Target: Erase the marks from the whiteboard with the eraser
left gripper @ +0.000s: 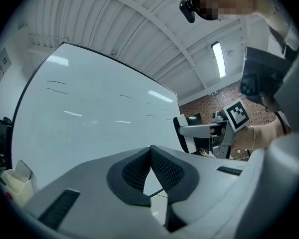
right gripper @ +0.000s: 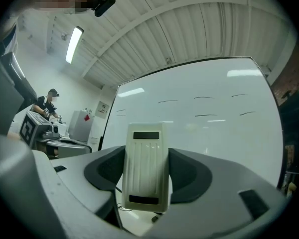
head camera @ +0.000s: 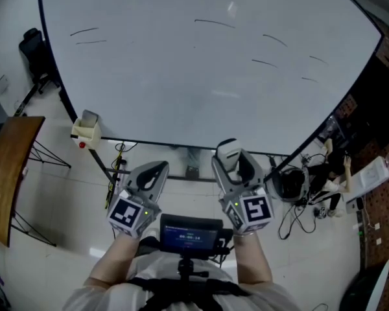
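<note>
A ribbed white ceiling (right gripper: pixel 189 29) with strip light (right gripper: pixel 74 44), brick wall (left gripper: pixel 202 103), wooden table (head camera: pixel 6 173).

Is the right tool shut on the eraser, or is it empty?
Shut on the eraser. In the right gripper view, the right tool grips it on both sides.

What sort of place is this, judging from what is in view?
Probably a lab or workshop rather than a classroom: a large standing whiteboard, a ribbed industrial ceiling with a strip light, and loose cables on the floor.
</note>
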### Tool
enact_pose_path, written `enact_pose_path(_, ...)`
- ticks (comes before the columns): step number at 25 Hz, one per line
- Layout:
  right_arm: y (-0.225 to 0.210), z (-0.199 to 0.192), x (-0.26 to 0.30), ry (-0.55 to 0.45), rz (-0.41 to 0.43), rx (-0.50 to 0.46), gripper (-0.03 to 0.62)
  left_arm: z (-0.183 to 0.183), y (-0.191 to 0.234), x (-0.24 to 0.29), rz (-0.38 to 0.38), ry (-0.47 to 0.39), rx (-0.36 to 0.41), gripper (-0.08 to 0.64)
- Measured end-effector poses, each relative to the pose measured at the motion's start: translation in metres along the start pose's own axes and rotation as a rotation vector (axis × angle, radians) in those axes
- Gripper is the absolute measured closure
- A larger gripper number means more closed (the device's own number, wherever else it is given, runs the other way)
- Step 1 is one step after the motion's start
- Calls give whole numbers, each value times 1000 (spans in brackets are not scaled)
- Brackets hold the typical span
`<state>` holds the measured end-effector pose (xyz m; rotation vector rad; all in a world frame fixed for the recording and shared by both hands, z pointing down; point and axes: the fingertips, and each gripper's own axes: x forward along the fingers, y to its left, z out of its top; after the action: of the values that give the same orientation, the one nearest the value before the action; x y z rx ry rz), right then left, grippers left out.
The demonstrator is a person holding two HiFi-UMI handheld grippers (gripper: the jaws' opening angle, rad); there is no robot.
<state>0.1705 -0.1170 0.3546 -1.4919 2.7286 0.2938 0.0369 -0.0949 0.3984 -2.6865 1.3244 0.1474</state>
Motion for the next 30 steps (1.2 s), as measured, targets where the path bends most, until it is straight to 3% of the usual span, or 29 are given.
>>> enact_pose_path(6, 22, -8, -60, 13, 72, 22, 322, 2, -56, -31, 34, 18, 10, 566)
enact_pose_path(12, 32, -3, -86, -11, 81, 64, 322, 12, -81, -45, 24, 16, 26, 566)
enact_pose_path(30, 64, 5, -62, -23, 44, 66, 324, 27, -46, -58, -17, -9, 26, 566)
